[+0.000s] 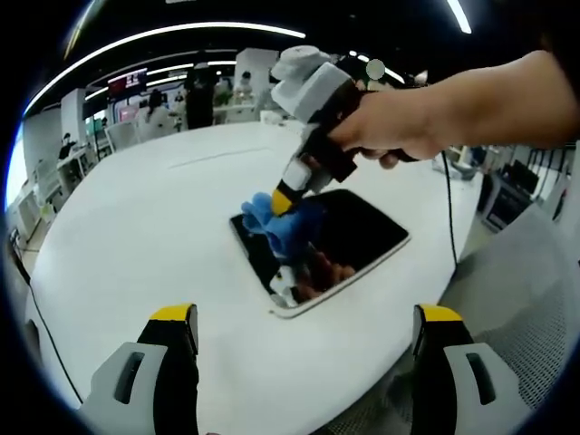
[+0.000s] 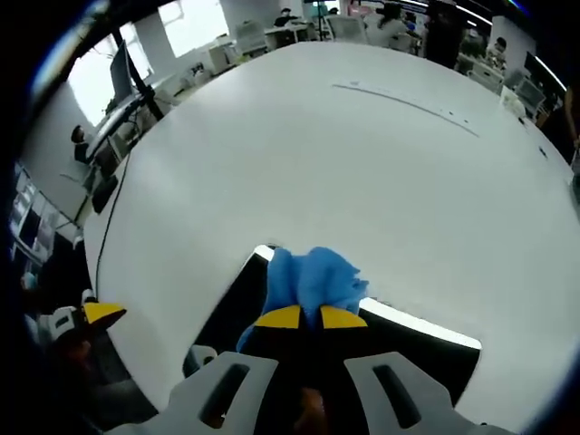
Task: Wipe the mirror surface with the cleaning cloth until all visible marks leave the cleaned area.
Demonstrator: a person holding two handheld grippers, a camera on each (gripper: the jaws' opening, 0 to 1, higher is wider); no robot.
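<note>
I'm mid-wipe — my right gripper (image 2: pixel 302 316) pinches the blue cloth (image 2: pixel 313 276) against the mirror (image 1: pixel 349 236) lying flat on the white table (image 1: pixel 154 227). Left gripper (image 1: pixel 304 340) hangs wide, empty. Next, I'd sweep across the unwiped glass.

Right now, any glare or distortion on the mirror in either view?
Left gripper view: the mirror reads dark, reflecting the blue cloth and right gripper; fisheye bends the white table edge. Right gripper view: bright strip along the mirror's rim, no blur.
</note>
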